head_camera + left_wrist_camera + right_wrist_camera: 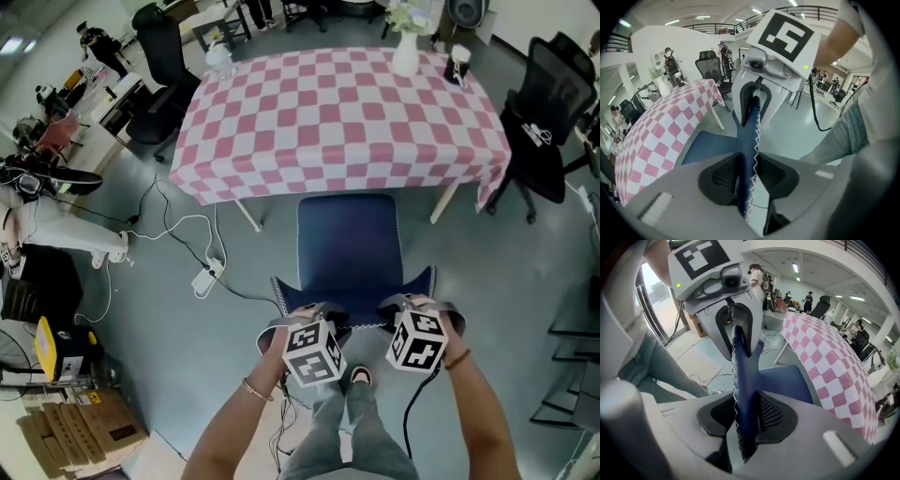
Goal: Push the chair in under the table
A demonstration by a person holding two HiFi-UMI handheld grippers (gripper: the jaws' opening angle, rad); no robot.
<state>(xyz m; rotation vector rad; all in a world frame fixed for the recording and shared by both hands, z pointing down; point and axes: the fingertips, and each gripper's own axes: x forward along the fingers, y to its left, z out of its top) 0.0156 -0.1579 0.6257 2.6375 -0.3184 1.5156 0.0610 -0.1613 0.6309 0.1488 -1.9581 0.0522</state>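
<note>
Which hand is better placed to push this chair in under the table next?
Neither alone. The left gripper and right gripper both clamp the chair's backrest, one near each corner, facing the checkered table. Pushing with both together likely keeps it straight.

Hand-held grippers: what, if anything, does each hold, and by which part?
Both clamp the blue chair by the top edge of its backrest: the left hand-held gripper toward its left end, the right hand-held gripper toward its right end.
</note>
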